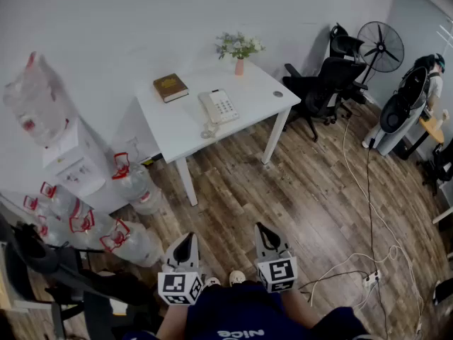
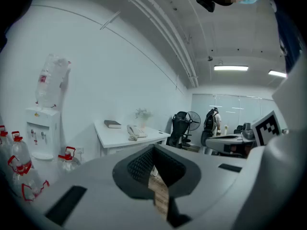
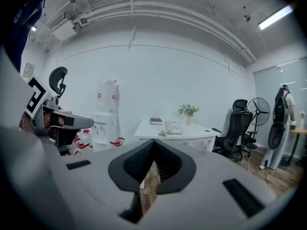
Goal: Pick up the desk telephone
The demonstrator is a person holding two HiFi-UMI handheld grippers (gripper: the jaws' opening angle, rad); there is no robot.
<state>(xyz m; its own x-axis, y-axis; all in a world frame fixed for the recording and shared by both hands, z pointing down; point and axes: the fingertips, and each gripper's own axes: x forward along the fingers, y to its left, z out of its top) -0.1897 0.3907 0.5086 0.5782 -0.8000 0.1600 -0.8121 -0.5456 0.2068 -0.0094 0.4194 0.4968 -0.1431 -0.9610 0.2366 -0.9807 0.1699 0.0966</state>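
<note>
Desk telephone (image 1: 218, 107): lies flat on the white table (image 1: 255, 91), between the brown book (image 1: 170, 87) and the flower vase (image 1: 239, 54).
My left gripper (image 1: 186, 241): jaws together, nothing between them.
My right gripper (image 1: 264, 231): jaws together, empty too.
Telephone from my grippers: well apart, ahead across the wooden floor (image 1: 283, 190).

Left gripper (image 1: 187, 240), right gripper (image 1: 264, 230) — both closed, empty
</note>
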